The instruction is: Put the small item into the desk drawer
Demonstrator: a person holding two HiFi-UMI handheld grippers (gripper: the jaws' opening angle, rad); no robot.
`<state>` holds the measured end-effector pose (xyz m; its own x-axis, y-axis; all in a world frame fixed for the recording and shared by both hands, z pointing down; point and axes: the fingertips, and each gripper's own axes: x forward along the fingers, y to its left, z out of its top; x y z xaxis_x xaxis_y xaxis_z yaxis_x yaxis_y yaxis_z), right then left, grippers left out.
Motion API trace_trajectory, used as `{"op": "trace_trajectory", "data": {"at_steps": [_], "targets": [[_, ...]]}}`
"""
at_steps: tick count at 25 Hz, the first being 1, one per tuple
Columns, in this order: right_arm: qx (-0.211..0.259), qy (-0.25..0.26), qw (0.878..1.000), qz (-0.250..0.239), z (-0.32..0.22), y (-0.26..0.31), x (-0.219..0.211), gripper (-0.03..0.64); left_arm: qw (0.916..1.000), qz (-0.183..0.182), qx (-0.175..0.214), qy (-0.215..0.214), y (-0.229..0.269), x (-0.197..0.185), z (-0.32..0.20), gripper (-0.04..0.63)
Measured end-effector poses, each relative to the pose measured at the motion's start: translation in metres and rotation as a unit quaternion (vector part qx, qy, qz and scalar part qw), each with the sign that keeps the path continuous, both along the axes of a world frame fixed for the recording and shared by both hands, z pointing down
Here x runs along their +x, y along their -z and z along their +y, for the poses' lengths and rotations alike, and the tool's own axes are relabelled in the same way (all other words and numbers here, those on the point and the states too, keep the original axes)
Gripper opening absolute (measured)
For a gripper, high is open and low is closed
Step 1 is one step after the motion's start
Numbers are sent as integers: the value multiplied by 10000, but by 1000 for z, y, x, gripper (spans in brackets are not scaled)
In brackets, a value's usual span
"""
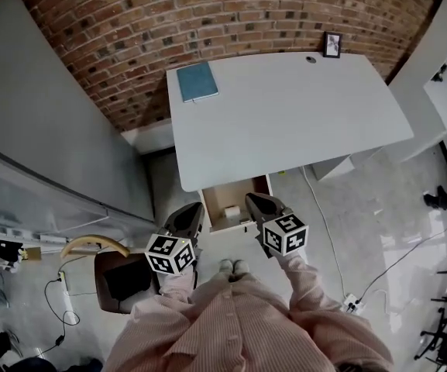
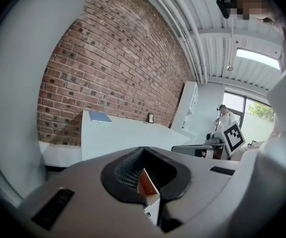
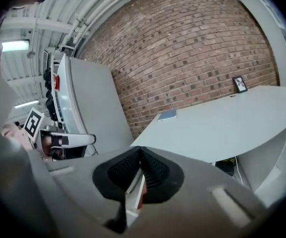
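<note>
My left claw (image 2: 143, 150) has its ribbed pads drawn together at the tip with nothing pinched in them; my right claw (image 3: 140, 151) is closed the same way and just as empty. Both hang at the lower centre of the head view, over the front of the open drawer (image 1: 218, 198), which juts from under the near edge of the white desk (image 1: 285, 115). A small pale item (image 1: 232, 212) lies inside that drawer, toward its front; I take it for the task's thing, so I judge the placing done and the claws free. What is left, if anything, is to shut the drawer; that calls for a closed claw set flat against the drawer front and a straight push toward the desk, with no snag on the rim.

Much is hard to read. The item is tiny in the head view, so I cannot tell what it is. In each gripper view an orange-and-white sliver shows in the gap behind the pads; I guess it is the drawer below, but cannot be sure. The drawer's front is partly covered by my claws; neither gripper view shows its inside. On the desk's far side lie a blue book (image 1: 197, 81) and a small picture frame (image 1: 331, 44).
</note>
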<state>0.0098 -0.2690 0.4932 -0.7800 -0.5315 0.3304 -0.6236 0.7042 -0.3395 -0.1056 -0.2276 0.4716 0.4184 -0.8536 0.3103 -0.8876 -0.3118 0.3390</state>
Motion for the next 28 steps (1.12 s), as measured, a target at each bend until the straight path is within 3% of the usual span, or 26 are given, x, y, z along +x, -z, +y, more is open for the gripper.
{"op": "trace_trajectory", "data": {"at_steps": [19, 28], "targets": [[875, -698, 9913, -693, 0, 99, 41, 6, 9925, -141, 1122, 471, 91, -20, 14, -2], [1245, -1064, 9842, -666, -10, 122, 60, 5, 9848, -337, 1450, 895, 110, -44, 18, -2]]}}
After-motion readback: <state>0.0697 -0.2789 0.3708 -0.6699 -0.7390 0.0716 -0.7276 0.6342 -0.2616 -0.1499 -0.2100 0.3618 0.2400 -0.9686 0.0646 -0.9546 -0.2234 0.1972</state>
